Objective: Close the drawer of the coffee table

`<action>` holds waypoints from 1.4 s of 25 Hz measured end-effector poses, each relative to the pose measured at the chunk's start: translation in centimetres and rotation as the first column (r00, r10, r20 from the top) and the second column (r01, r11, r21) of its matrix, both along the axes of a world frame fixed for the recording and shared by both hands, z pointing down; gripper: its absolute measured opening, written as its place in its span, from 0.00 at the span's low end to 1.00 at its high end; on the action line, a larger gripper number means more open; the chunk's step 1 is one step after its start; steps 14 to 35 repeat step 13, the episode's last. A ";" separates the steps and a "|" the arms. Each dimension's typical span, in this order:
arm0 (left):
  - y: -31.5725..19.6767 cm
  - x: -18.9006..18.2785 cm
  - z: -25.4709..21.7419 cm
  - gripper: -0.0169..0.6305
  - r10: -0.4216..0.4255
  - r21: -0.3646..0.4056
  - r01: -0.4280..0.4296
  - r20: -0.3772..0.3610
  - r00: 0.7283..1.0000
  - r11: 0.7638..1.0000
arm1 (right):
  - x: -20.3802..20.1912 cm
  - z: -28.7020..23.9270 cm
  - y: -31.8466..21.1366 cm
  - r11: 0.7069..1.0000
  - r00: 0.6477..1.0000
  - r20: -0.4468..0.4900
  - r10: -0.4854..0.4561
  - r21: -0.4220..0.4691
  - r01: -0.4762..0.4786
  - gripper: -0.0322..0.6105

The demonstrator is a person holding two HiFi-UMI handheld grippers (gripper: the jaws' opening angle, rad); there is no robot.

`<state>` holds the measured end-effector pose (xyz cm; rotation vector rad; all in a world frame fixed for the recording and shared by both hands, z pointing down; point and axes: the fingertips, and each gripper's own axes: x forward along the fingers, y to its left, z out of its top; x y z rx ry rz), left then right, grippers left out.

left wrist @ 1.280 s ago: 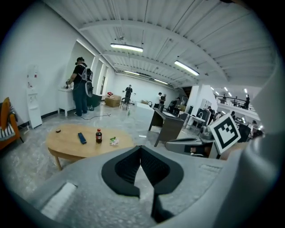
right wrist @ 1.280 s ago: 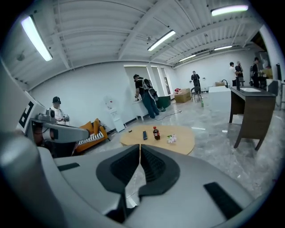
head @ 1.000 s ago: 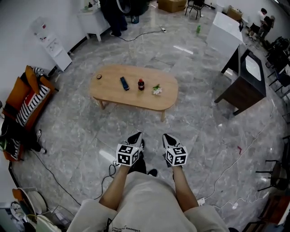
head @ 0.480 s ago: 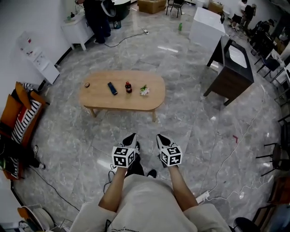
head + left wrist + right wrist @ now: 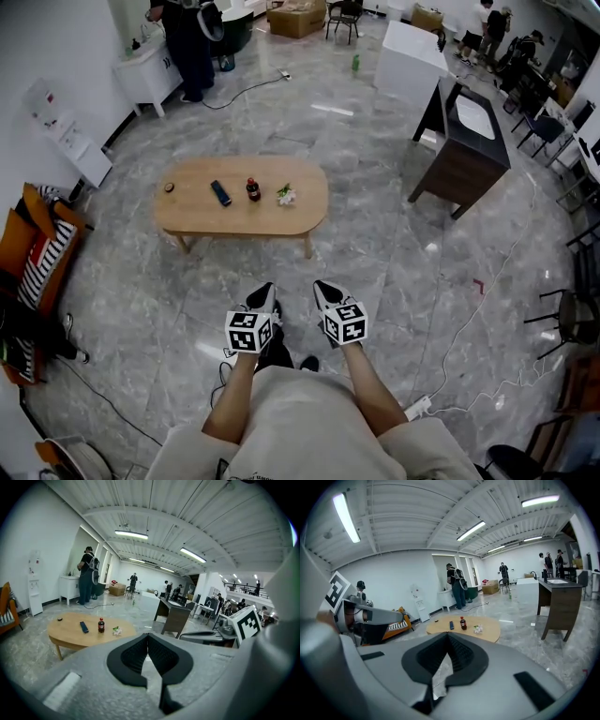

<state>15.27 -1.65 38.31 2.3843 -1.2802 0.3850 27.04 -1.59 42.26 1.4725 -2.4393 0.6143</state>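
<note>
Wooden coffee table: 1 | bottle: 1 | left gripper, right gripper: 2, fingers pressed together, empty

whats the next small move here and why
Probably step closer to the coffee table. It stands well ahead across the floor, out of reach of the left hand-held gripper and right hand-held gripper, both with jaws together and empty. No drawer shows from here, so it may need finding.
</note>
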 end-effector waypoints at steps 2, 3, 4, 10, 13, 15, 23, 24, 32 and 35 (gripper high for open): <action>0.2 0.3 0.1 0.04 0.000 -0.006 0.000 -0.012 1.000 1.000 | 0.1 -0.3 0.0 1.000 1.000 -0.003 -0.003 0.005 0.003 0.07; 0.3 0.4 0.1 0.04 0.002 -0.007 -0.002 -0.015 1.000 1.000 | 0.1 -0.4 0.1 1.000 1.000 -0.003 -0.004 0.007 0.004 0.07; 0.4 0.4 0.2 0.04 0.004 -0.008 -0.005 -0.016 1.000 1.000 | 0.0 -0.4 0.1 1.000 1.000 -0.003 -0.005 0.007 0.005 0.07; 0.4 0.6 0.0 0.04 0.012 -0.005 -0.012 -0.017 1.000 1.000 | -0.3 -0.3 0.4 1.000 1.000 -0.006 -0.012 0.001 0.012 0.08; 0.3 0.5 0.0 0.04 0.013 -0.007 -0.013 -0.022 1.000 1.000 | -0.4 -0.3 0.6 1.000 1.000 -0.012 -0.014 -0.005 0.013 0.08; 0.3 0.5 0.0 0.04 0.013 -0.007 -0.013 -0.022 1.000 1.000 | -0.4 -0.3 0.6 1.000 1.000 -0.012 -0.014 -0.005 0.013 0.08; 0.3 0.5 0.0 0.04 0.013 -0.007 -0.013 -0.022 1.000 1.000 | -0.4 -0.3 0.6 1.000 1.000 -0.012 -0.014 -0.005 0.013 0.08; 0.3 0.5 0.0 0.04 0.013 -0.007 -0.013 -0.022 1.000 1.000 | -0.4 -0.3 0.6 1.000 1.000 -0.012 -0.014 -0.005 0.013 0.08; 0.3 0.5 0.0 0.04 0.013 -0.007 -0.013 -0.022 1.000 1.000 | -0.4 -0.3 0.6 1.000 1.000 -0.012 -0.014 -0.005 0.013 0.08; 0.3 0.5 0.0 0.04 0.013 -0.007 -0.013 -0.022 1.000 1.000 | -0.4 -0.3 0.6 1.000 1.000 -0.012 -0.014 -0.005 0.013 0.08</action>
